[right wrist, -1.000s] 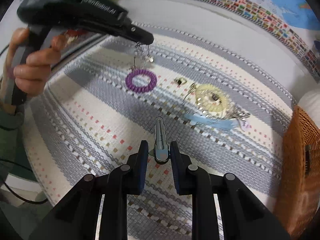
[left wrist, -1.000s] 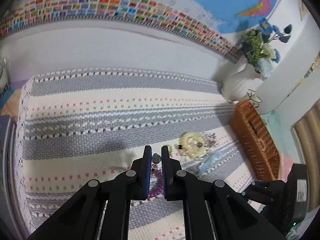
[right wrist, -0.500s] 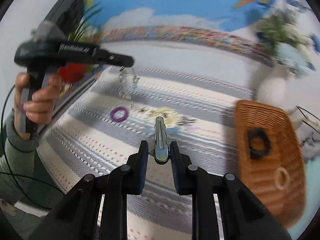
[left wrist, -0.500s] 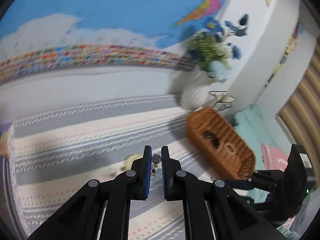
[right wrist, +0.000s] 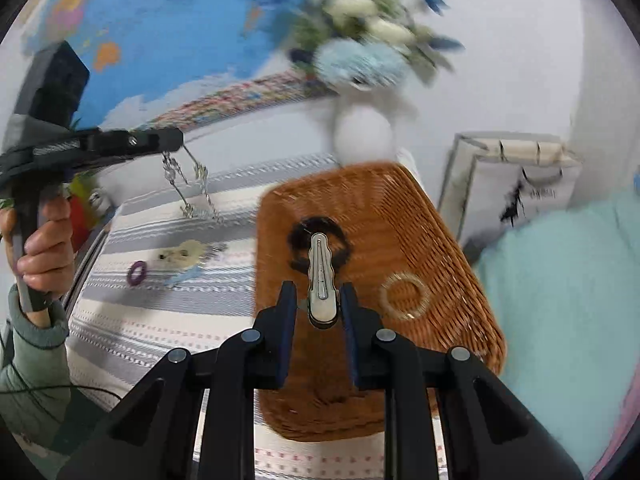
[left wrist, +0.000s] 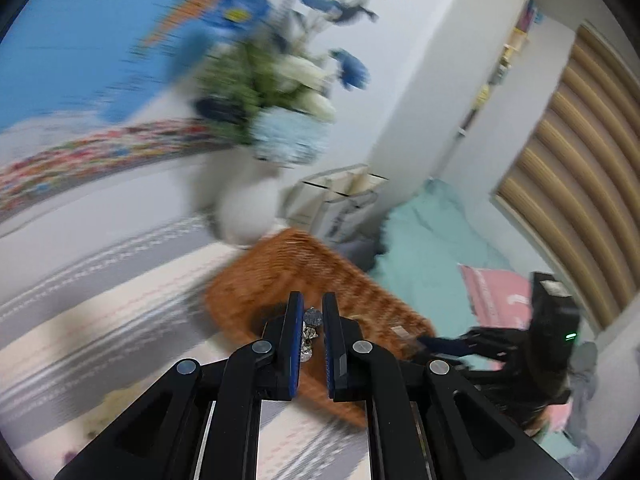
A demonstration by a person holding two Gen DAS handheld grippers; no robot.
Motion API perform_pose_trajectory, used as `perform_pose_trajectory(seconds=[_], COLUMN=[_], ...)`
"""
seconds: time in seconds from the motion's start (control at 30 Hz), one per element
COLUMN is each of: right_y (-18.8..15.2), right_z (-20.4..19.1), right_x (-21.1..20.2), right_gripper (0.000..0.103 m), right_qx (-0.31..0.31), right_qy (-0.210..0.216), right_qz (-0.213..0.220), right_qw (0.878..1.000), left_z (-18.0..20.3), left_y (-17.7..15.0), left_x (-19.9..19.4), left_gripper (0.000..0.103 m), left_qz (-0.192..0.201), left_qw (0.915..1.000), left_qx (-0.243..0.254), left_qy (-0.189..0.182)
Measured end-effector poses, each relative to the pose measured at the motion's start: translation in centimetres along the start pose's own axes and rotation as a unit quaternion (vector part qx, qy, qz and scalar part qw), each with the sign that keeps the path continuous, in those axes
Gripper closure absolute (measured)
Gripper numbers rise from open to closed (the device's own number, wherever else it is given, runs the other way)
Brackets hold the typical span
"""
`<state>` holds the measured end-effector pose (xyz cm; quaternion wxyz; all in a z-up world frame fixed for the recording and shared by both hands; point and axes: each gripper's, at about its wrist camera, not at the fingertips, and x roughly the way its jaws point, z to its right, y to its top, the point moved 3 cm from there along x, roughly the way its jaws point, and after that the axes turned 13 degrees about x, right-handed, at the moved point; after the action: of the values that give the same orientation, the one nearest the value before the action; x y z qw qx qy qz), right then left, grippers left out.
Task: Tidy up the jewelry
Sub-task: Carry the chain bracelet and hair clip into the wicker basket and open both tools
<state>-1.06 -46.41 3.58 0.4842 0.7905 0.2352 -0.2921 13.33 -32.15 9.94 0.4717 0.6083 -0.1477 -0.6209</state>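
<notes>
Striped woven cloth (right wrist: 160, 320) under wicker basket (right wrist: 440, 260); left claw (left wrist: 308, 320) pinches earrings (right wrist: 188, 184), right claw (right wrist: 318, 300) hair clip (right wrist: 320, 276).

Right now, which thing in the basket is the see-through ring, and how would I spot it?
Find the brown wicker basket beside the striped cloth. Two loops lie inside it. The clear ring is the pale, thin one on the right, while the other loop, the black scrunchie, is dark and fuzzy.

The wicker basket (right wrist: 436, 240) lay open-topped, its floor largely bare beside a black hair tie (right wrist: 296, 240) and a clear ring (right wrist: 404, 298). Behind its far rim, passage was blocked by a white vase (right wrist: 362, 136).
</notes>
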Motion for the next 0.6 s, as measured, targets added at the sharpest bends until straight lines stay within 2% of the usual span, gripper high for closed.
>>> perform_pose_trajectory(seconds=[0.13, 0.3, 0.43, 0.6], right_y=[-0.6, -1.1, -1.3, -1.5], right_z=[2.0, 3.3, 3.7, 4.3], right_x=[1.7, 3.5, 4.5, 5.1], right_gripper=[0.079, 0.079, 0.079, 0.079], right_qx=[0.018, 0.027, 0.024, 0.026], right_qy=[-0.019, -0.033, -0.044, -0.047], right_qz=[-0.028, -0.051, -0.061, -0.072], right_qw=[0.999, 0.998, 0.997, 0.996], left_z=[2.2, 3.3, 3.4, 3.4], left_y=[1.8, 3.2, 3.1, 2.2], left_x=[4.7, 10.7, 14.4, 16.7], left_gripper=[0.094, 0.094, 0.094, 0.094], left_qz=[-0.009, -0.032, -0.059, -0.079], left_qw=[0.9995, 0.9982, 0.9971, 0.9956], left_qx=[0.019, 0.011, 0.008, 0.012], left_qy=[-0.026, -0.049, -0.047, -0.047])
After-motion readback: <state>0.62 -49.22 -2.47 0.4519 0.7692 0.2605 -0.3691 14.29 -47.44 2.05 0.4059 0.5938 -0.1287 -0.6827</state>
